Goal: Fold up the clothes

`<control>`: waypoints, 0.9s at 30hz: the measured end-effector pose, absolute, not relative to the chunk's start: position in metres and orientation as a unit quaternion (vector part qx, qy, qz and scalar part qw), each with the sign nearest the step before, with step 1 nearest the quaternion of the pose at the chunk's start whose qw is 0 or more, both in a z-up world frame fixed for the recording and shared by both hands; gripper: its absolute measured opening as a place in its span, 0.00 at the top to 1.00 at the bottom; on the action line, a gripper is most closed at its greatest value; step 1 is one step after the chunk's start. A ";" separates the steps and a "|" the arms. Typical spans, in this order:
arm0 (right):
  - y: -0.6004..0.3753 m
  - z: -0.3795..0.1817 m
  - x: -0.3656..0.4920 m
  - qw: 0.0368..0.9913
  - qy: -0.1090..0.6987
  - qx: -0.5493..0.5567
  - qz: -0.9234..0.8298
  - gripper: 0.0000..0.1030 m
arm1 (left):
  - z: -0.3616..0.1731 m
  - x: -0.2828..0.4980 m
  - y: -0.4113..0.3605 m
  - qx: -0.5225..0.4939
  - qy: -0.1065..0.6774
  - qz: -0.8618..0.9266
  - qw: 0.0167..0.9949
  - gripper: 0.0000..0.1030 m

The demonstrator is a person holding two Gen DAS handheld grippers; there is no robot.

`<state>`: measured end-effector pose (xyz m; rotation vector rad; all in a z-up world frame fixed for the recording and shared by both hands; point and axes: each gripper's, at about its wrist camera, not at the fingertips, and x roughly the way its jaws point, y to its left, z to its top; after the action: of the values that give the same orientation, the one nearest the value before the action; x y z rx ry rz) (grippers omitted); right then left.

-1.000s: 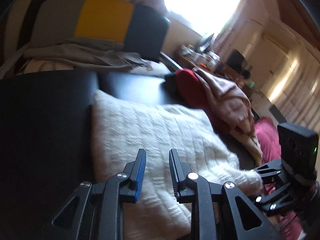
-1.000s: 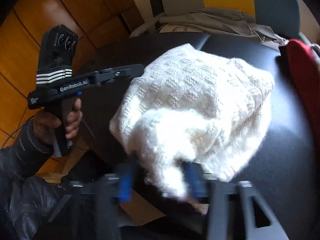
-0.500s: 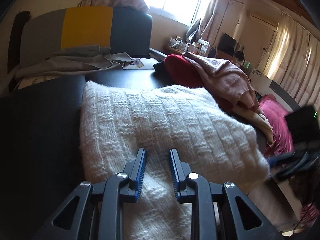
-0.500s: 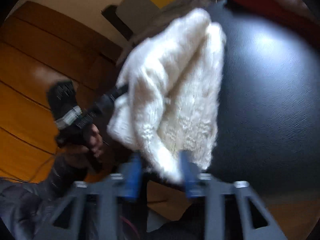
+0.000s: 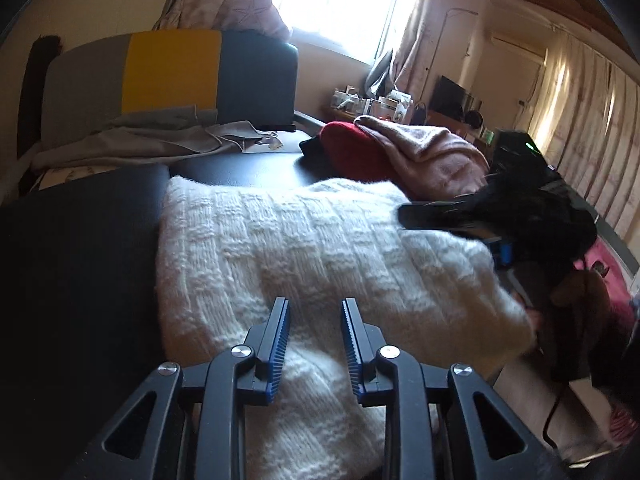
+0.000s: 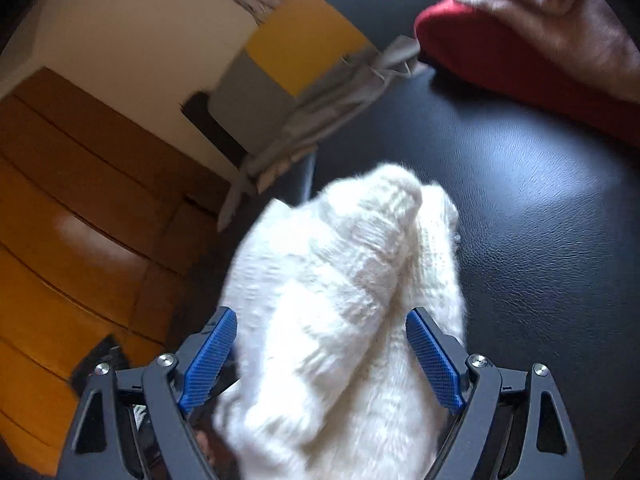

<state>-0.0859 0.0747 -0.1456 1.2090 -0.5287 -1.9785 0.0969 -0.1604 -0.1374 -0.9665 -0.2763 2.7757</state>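
Note:
A white knitted sweater (image 5: 304,256) lies folded on the black leather table (image 5: 80,264). My left gripper (image 5: 314,312) is open, its jaws a little apart just above the sweater's near edge, holding nothing. My right gripper (image 6: 322,324) is open wide, with a thick bunch of the same sweater (image 6: 344,320) lying between its blue pads (image 6: 434,360). In the left wrist view the right gripper (image 5: 472,220) shows as a dark blurred shape at the sweater's right end.
A red garment (image 5: 352,152) and a pink one (image 5: 432,156) are piled at the table's far right. A grey cloth (image 5: 152,140) drapes over a grey, yellow and blue chair (image 5: 172,72) behind the table. The wooden floor (image 6: 60,260) lies left of the table.
My right gripper has opened wide and its hold on the sweater has slackened; it swung over the sweater's right end. The sweater has settled flatter. My left gripper stays open.

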 end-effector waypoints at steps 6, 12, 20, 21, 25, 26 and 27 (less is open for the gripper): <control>0.053 -0.099 -0.084 0.350 -0.061 0.417 -0.837 0.81 | -0.135 0.105 -0.160 -0.305 -0.100 0.941 0.110 0.75; 0.073 -0.113 -0.115 0.271 -0.011 0.434 -0.859 0.94 | -0.165 0.096 -0.139 -0.369 -0.070 0.916 0.140 0.74; 0.120 -0.161 -0.105 0.269 -0.101 0.454 -0.843 0.95 | -0.157 0.092 -0.141 -0.369 -0.100 0.914 0.138 0.73; 0.123 -0.151 -0.100 0.277 -0.100 0.441 -0.848 0.95 | -0.151 0.093 -0.137 -0.361 -0.098 0.917 0.138 0.73; 0.124 -0.109 -0.081 0.327 -0.084 0.389 -0.857 0.95 | -0.133 0.091 -0.124 -0.333 -0.104 0.920 0.175 0.73; 0.118 -0.099 -0.076 0.351 -0.075 0.380 -0.852 0.95 | -0.132 0.089 -0.121 -0.335 -0.099 0.919 0.181 0.73; 0.110 -0.091 -0.073 0.377 -0.067 0.374 -0.845 0.95 | -0.133 0.087 -0.115 -0.339 -0.088 0.918 0.185 0.73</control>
<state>-0.0728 0.1099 -0.0909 0.9563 -0.1709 -2.1604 0.0873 -0.1147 -0.1331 -0.9565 -0.2495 2.5881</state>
